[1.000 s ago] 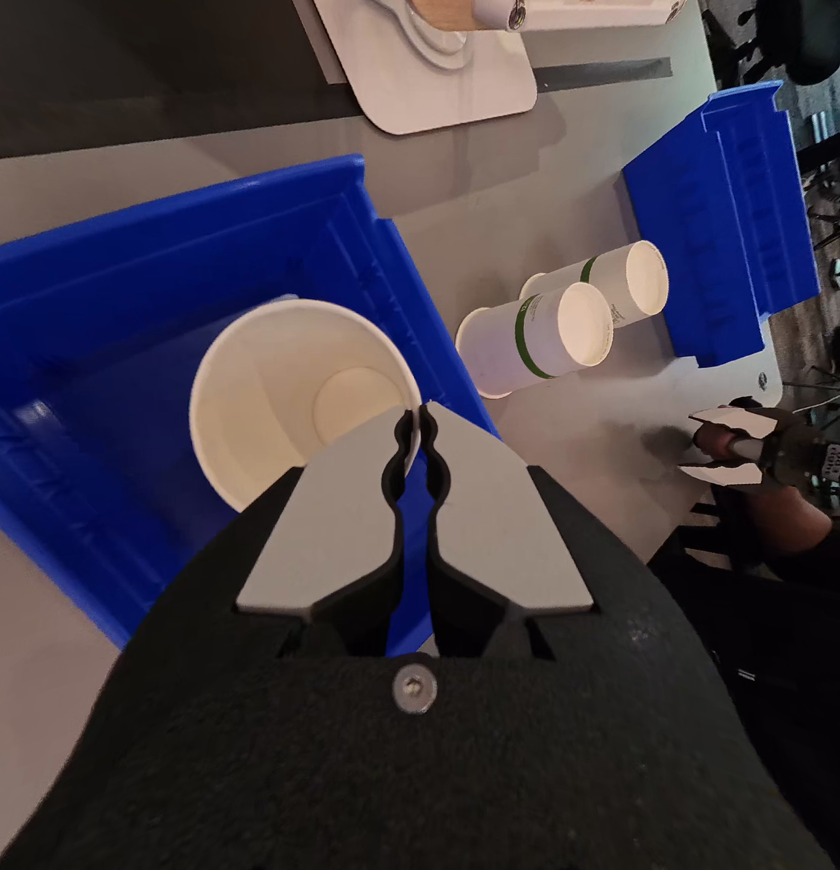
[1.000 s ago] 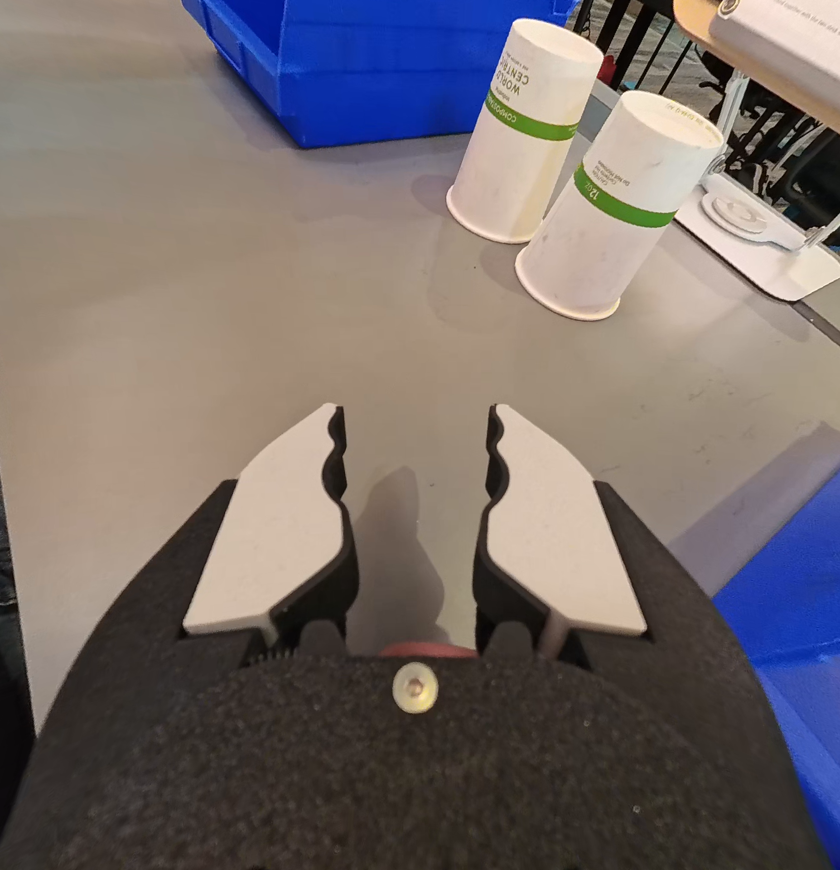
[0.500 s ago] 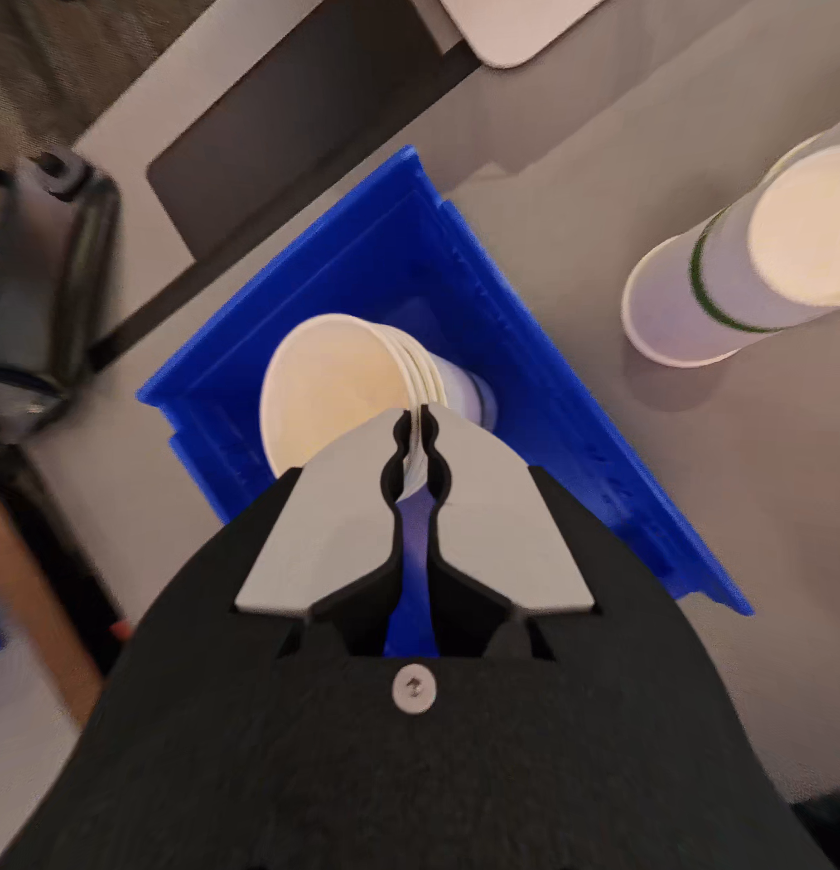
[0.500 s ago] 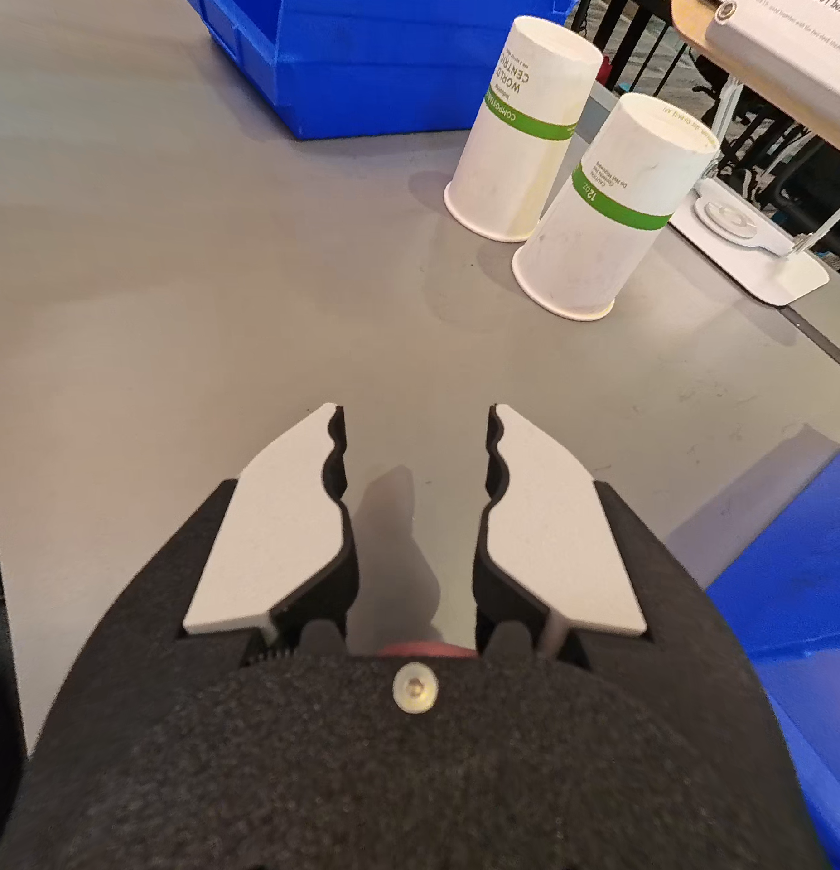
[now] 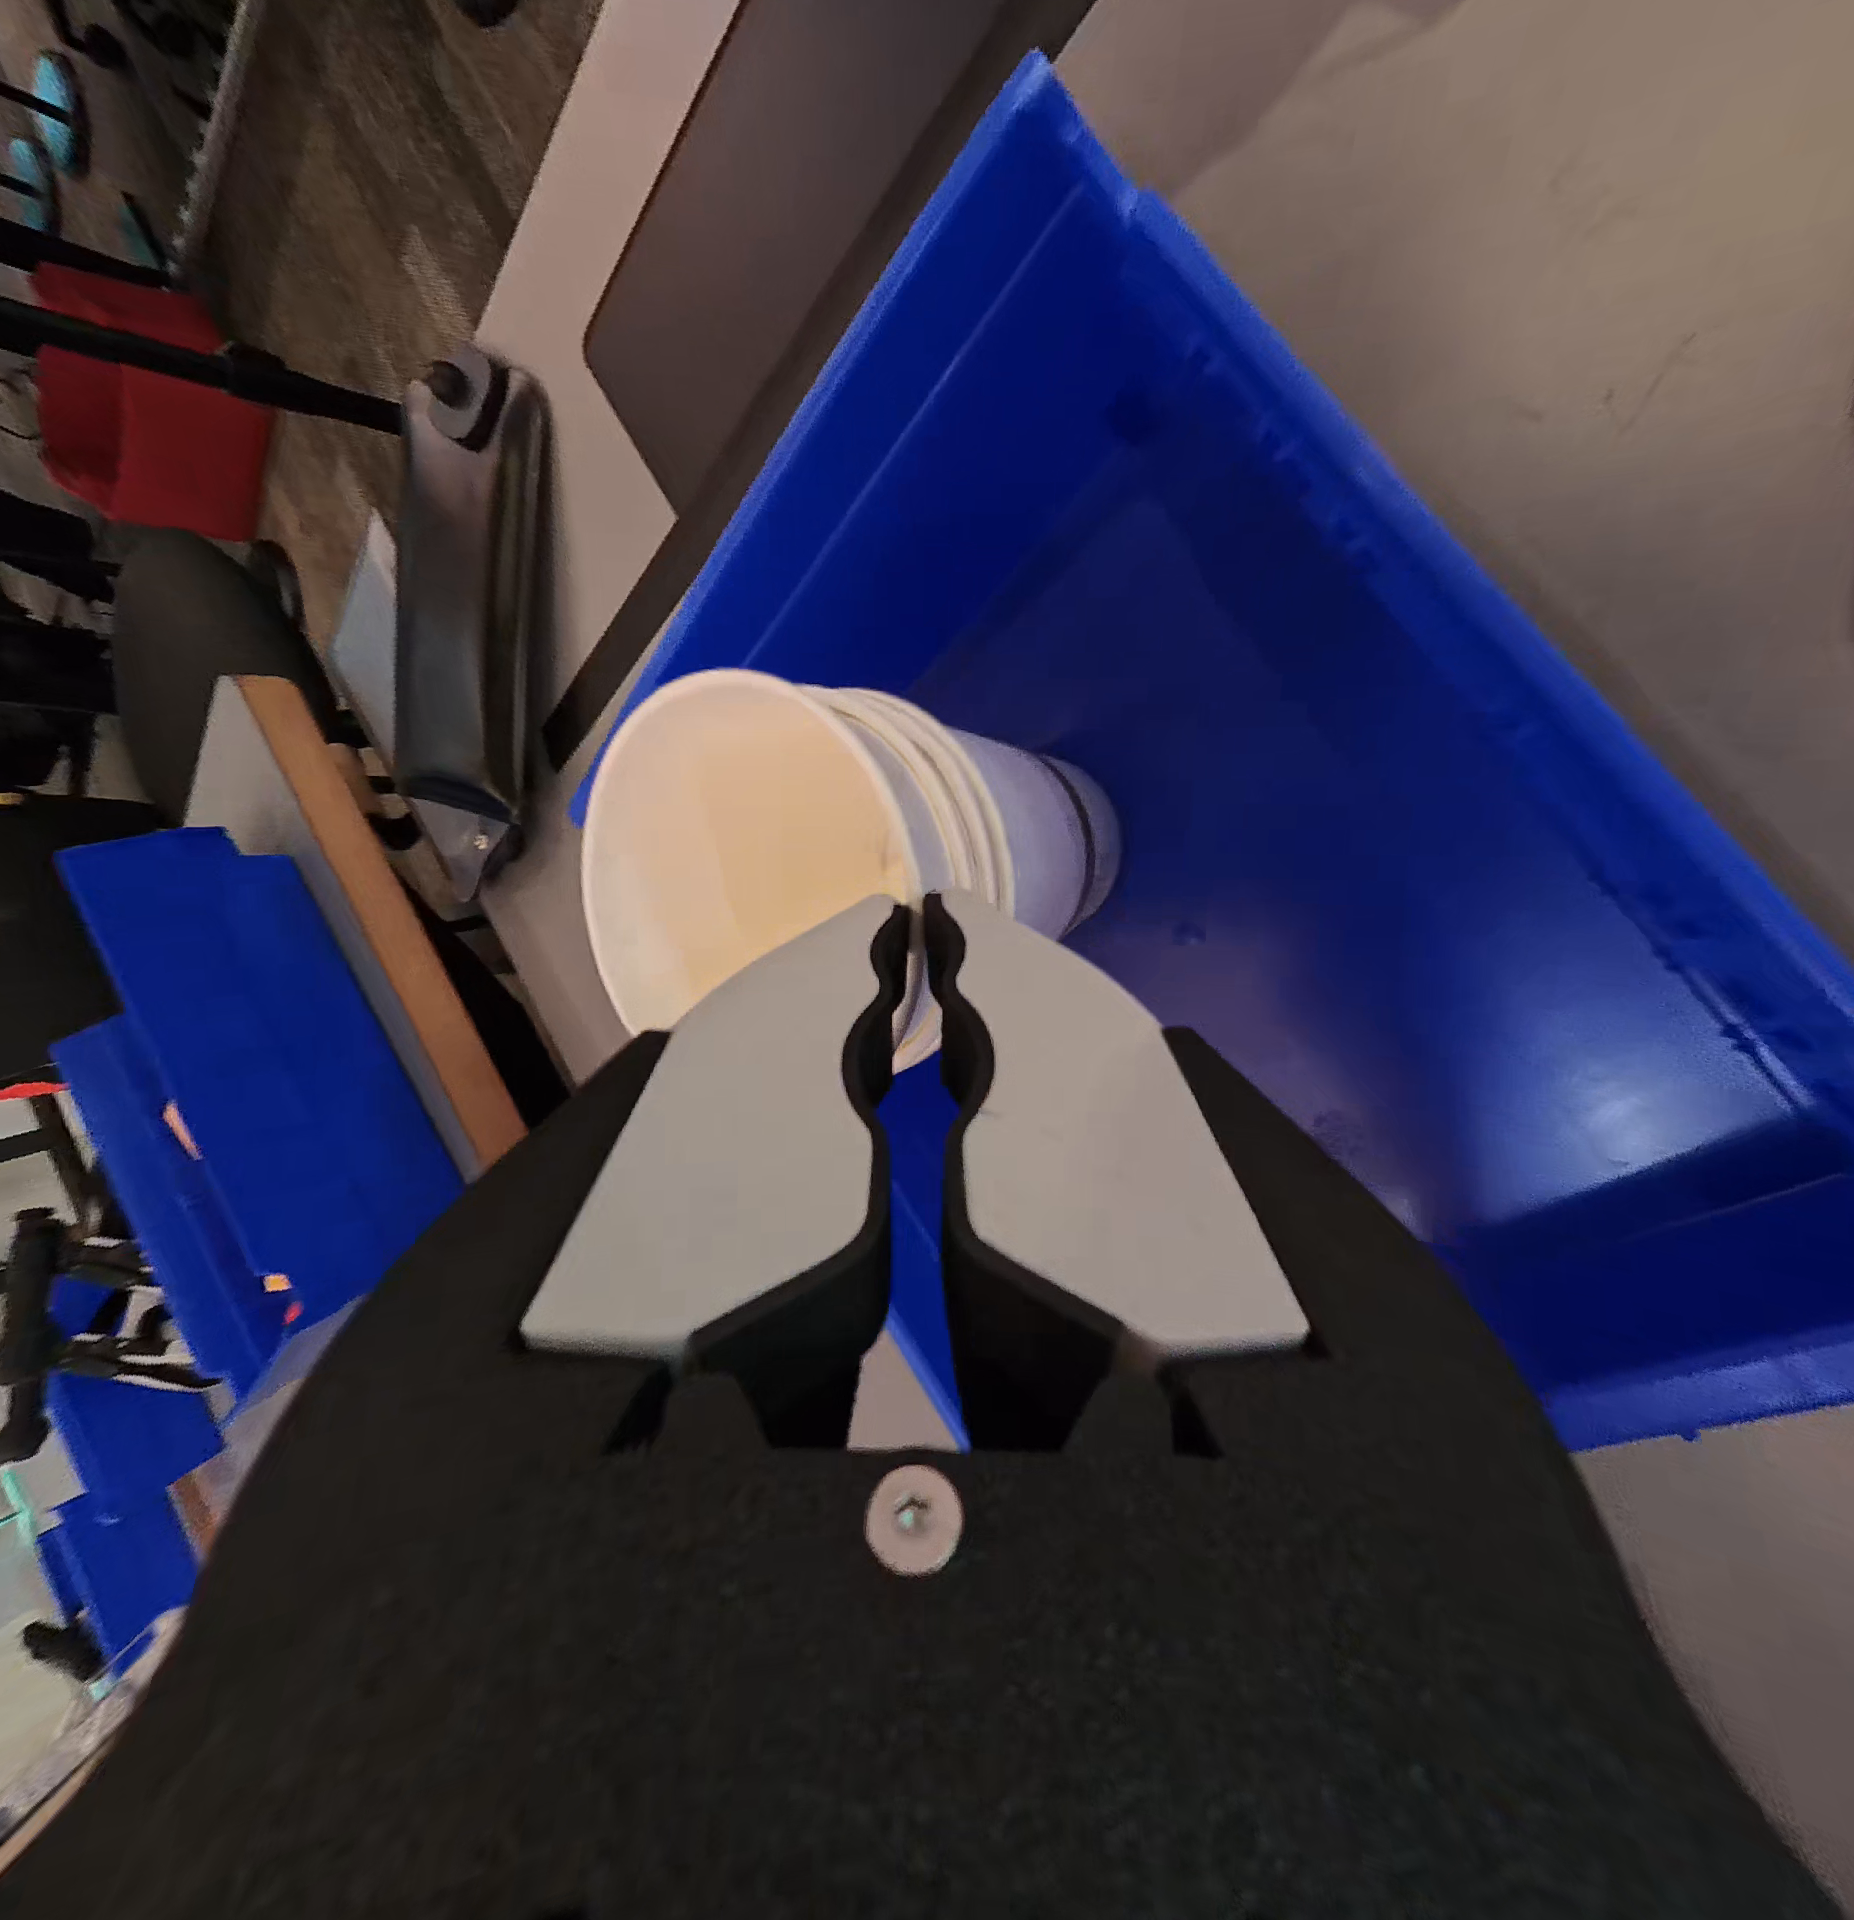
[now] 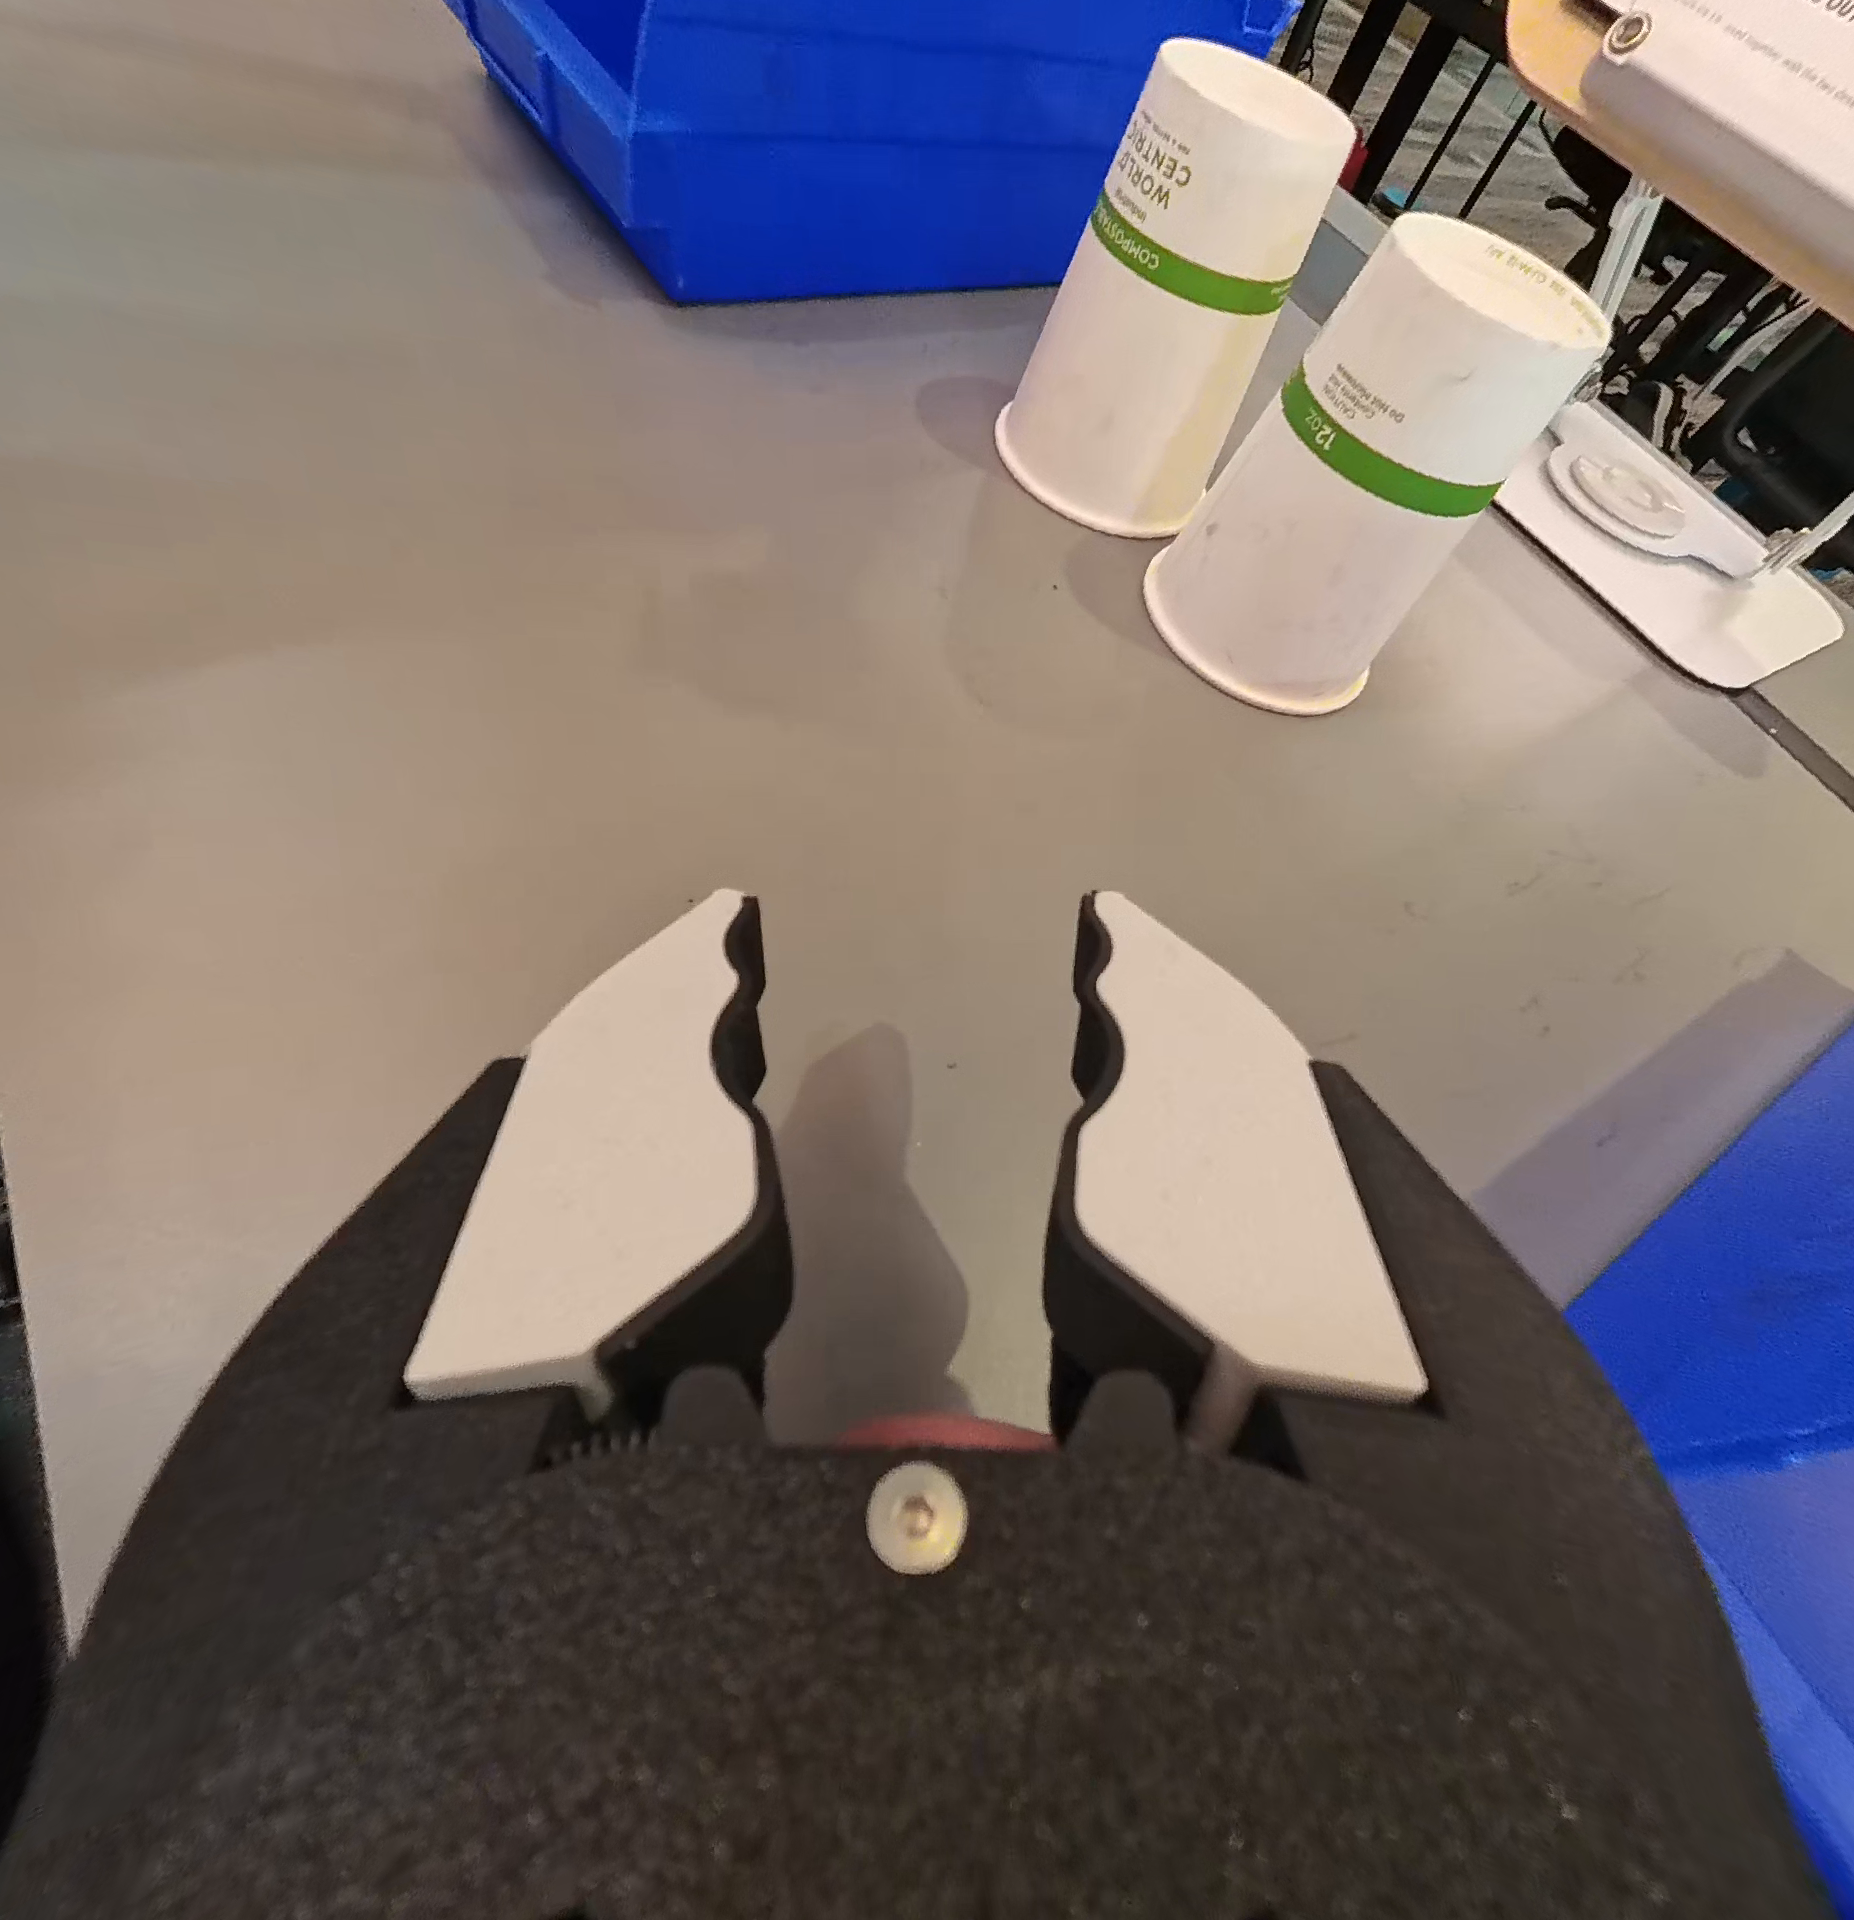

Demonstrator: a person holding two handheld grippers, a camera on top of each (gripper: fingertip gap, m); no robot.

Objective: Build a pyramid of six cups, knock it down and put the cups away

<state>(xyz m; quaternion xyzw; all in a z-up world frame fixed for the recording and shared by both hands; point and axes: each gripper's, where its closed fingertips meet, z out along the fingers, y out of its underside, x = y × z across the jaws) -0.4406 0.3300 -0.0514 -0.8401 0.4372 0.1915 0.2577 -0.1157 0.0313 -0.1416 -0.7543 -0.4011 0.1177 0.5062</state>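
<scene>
The left hand-held gripper (image 5: 917,914) is pinched tight on the rim of a nested stack of cups (image 5: 850,831), tipped on its side with the mouth toward the camera, above the open blue bin (image 5: 1318,727). The gripper's black body hides the near rim of the stack and the bin's near wall; the stack's far end seems to rest against the bin floor, though motion blur makes that uncertain. How many cups are nested is hard to count. At the right edge of the left wrist view only a sliver of something pale is cut off.

The right hand-held gripper (image 6: 918,914) is spread wide and holds nothing, low over the grey table (image 6: 487,623), with open surface ahead of it. Two upside-down cups, the farther cup (image 6: 1162,312) and the nearer cup (image 6: 1349,488), stand just beside each other near the table's far edge, next to a second blue bin (image 6: 850,156) that is cropped at the top. Another blue wall (image 6: 1754,1299) crowds the right side.
</scene>
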